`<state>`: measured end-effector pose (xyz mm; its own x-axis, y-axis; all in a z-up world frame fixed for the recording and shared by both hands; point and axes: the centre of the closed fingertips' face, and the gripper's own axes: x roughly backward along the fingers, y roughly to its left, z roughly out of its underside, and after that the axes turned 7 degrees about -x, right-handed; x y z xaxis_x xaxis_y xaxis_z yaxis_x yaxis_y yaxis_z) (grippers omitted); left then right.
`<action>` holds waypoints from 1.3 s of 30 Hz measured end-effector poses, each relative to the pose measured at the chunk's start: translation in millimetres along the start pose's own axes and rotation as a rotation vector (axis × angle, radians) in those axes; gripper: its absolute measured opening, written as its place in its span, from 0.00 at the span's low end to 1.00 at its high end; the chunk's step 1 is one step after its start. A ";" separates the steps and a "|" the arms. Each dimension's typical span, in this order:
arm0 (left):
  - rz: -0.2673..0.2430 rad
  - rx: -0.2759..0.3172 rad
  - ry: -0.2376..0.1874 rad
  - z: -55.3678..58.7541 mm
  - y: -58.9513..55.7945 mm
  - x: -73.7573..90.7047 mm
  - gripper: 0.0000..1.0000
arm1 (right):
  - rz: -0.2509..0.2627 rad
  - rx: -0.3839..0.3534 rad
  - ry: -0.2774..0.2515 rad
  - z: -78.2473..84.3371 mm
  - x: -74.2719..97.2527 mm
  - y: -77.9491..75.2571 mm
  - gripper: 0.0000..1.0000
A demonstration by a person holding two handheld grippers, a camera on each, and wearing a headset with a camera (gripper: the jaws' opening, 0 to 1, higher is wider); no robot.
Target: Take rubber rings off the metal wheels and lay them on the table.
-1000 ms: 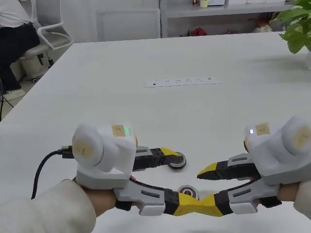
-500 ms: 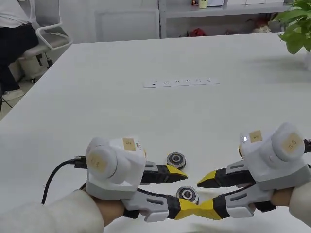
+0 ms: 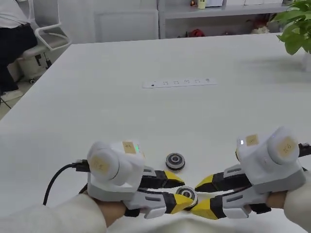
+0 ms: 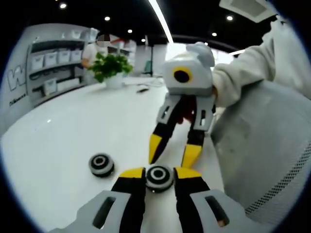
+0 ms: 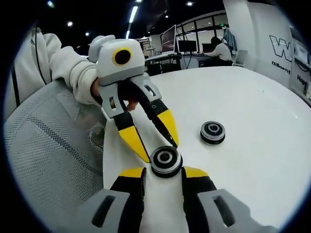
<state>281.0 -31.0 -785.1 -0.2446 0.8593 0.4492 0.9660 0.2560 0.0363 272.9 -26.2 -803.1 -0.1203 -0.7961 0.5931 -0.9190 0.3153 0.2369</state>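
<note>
Desk (image 3: 97,97): white and broad; it carries both wheels. No loose ring lies on it.
Left gripper (image 3: 181,190): jaws parted to either side of the near wheel, yellow tips touching or all but touching its rim. I cannot tell whether they are pinching it.
Right gripper (image 3: 195,199): comes in from the opposite side, jaws spread, with the same wheel just ahead of its tips. It holds nothing.
Near wheel (image 3: 186,194): lies flat on the desk, close to the person, between the two pairs of tips.
Far wheel (image 3: 175,161): lies flat just beyond the near one, apart from both grippers.
Rubber rings (image 5: 154,161): the dark outer band looks to be in place on both wheels.
Done: nothing yet, by my reading.
Left: get a hold on the near wheel, peel off its ring and lay it down, then the same for the far wheel.
Change from a second ago: both grippers have drawn in and sunk toward the near wheel. The left gripper's upper jaw, which then overlapped the far wheel, is now clear of it. The wheels lie as they did.
</note>
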 end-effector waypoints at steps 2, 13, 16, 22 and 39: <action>-0.005 -0.013 0.012 2.5 0.8 -1.3 0.23 | 0.007 0.011 0.001 -0.3 -0.3 -1.1 0.27; -0.001 -0.083 0.021 5.2 -1.0 -2.6 0.17 | 0.034 0.047 0.007 1.4 -2.6 -5.8 0.24; 0.003 -0.079 0.017 5.1 -0.7 -2.6 0.15 | 0.036 0.058 0.008 1.5 -3.0 -5.6 0.24; 0.005 -0.081 0.006 5.8 -0.6 -2.6 0.14 | 0.031 0.071 0.006 1.3 -3.6 -4.6 0.22; 0.002 -0.106 0.003 6.3 -0.7 -1.4 0.14 | 0.031 0.094 0.027 2.9 -0.5 -4.5 0.16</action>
<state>280.1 -29.6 -791.5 -0.2430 0.8582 0.4522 0.9699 0.2063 0.1297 276.0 -28.8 -806.7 -0.1401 -0.7725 0.6194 -0.9463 0.2886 0.1458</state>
